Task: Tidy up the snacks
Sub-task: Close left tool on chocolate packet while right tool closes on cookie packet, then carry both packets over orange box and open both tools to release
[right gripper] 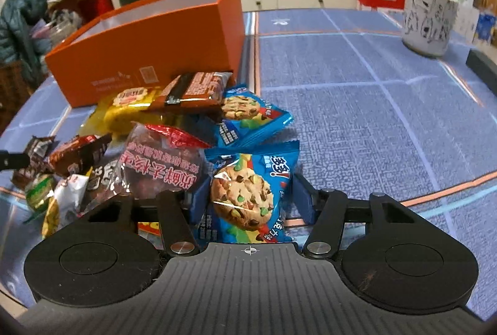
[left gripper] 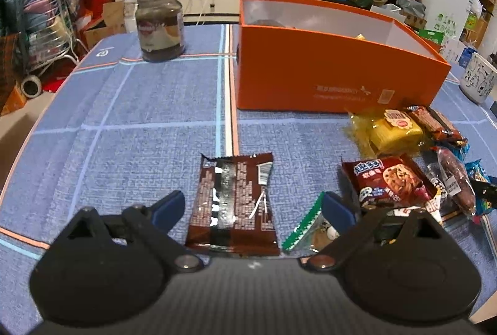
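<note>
My left gripper (left gripper: 253,206) is open low over the blue tablecloth, and a dark brown snack packet (left gripper: 233,204) lies flat between its fingers, touching neither pad. Beside the right finger lies a green-and-white packet (left gripper: 306,226). My right gripper (right gripper: 250,200) is shut on a blue cookie packet (right gripper: 245,195), its blue pads against both sides. The snack pile sits to its left: a second blue cookie packet (right gripper: 248,114), a red-topped date packet (right gripper: 164,167), a yellow cake (right gripper: 133,105) and a brown bar (right gripper: 192,89). The open orange box (left gripper: 310,71) (right gripper: 149,46) stands behind the pile.
A glass jar (left gripper: 160,21) with dark contents stands at the table's far left. A white patterned mug (right gripper: 428,21) (left gripper: 478,80) sits at the far right, with a dark flat object (right gripper: 481,65) near it. Cluttered shelves and boxes surround the table.
</note>
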Tool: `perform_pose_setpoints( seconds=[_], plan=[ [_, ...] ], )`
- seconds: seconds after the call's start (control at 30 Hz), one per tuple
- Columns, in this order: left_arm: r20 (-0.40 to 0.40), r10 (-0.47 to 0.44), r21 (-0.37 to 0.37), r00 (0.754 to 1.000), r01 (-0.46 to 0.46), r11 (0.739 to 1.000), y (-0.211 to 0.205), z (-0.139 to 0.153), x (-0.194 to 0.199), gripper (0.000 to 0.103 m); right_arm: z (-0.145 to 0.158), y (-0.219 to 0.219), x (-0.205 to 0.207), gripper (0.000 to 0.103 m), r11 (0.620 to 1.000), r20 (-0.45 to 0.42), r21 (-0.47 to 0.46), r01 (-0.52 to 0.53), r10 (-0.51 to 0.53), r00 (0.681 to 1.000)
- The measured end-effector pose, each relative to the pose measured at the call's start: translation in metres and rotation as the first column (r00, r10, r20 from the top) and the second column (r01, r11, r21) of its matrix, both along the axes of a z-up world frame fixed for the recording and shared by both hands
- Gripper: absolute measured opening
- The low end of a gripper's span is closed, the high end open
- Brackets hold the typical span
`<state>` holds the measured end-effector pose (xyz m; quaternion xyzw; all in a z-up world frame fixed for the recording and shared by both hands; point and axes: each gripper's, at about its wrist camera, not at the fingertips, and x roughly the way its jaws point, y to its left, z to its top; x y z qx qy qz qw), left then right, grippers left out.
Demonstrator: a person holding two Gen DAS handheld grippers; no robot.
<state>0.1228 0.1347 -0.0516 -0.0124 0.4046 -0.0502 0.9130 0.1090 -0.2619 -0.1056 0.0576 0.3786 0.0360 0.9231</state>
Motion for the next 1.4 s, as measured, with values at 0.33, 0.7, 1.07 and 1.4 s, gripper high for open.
perform_pose_setpoints(
  seconds=[0.33,0.7,1.07,1.4],
  plan=[
    [0.005,-0.011,0.046,1.0,0.01,0.999,0.006,-0.009,0.012,0.094,0.002,-0.005,0.004,0.04,0.999,-0.017,0.0,-0.04,0.04,0.999],
    [-0.042,0.016,0.011,0.999,-0.016,1.0,0.003,-0.023,0.022,0.075,0.002,0.0,0.002,0.041,0.998,-0.016,-0.03,-0.062,0.062,0.998],
    [-0.036,0.009,0.007,0.999,-0.009,1.0,-0.001,-0.02,0.019,0.049,0.004,0.0,0.002,0.04,0.995,-0.022,-0.048,-0.083,0.082,0.996],
    [0.033,0.016,0.027,0.999,-0.017,0.999,-0.007,-0.001,0.007,0.049,0.027,0.013,-0.015,0.039,0.978,0.109,-0.186,-0.095,0.116,0.987]
  ],
)
